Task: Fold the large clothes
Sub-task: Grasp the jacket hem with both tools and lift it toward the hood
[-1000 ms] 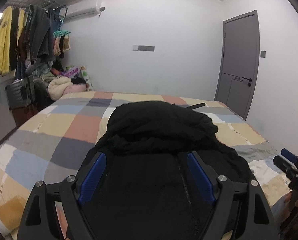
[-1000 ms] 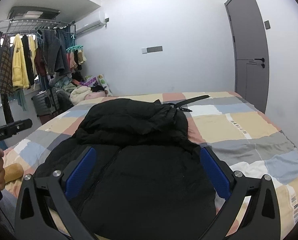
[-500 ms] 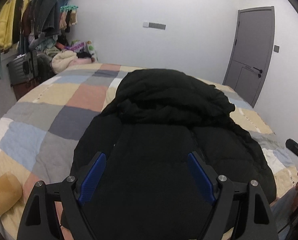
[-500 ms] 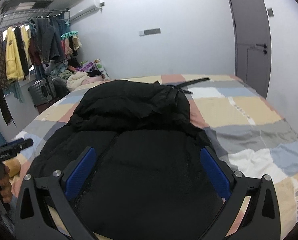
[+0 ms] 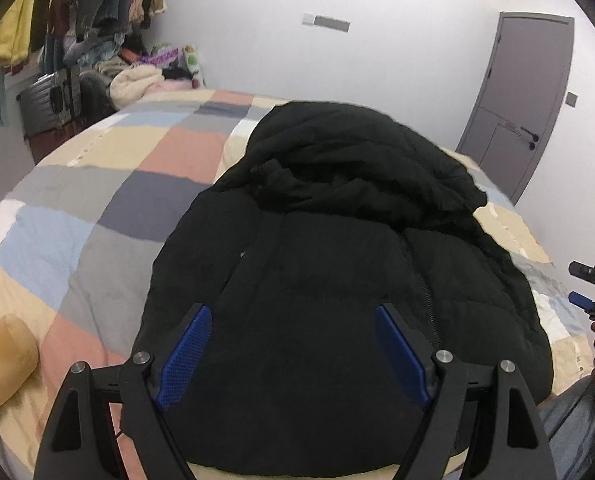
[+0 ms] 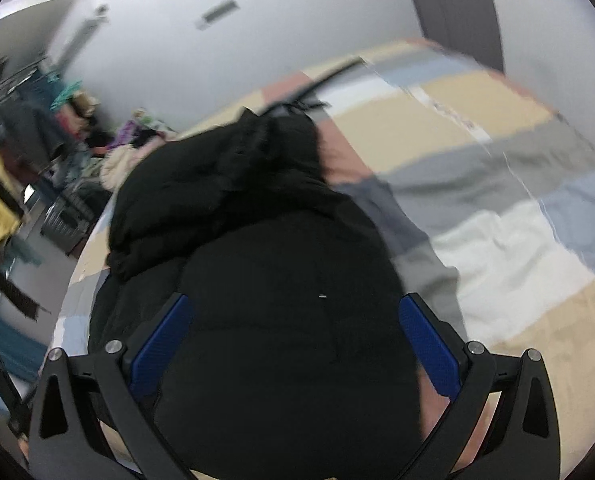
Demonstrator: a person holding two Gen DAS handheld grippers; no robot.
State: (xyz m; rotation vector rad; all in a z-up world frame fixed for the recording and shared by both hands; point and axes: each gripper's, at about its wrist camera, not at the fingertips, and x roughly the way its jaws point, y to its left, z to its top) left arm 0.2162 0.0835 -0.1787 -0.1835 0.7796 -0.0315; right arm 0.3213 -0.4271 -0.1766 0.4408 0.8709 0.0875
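Since the black coat (image 5: 337,280) is puffy and soft (likely slippery too), grab its bottom edge; both the left gripper (image 5: 293,356) and right gripper (image 6: 293,344) have wide-open, empty jaws.

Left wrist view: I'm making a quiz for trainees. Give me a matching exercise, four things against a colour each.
Things:
1. jacket
2. door
3. pads
4. cushion

Colours:
A. blue
B. yellow
C. black
D. grey

Pairs: 1-C, 2-D, 3-A, 4-B
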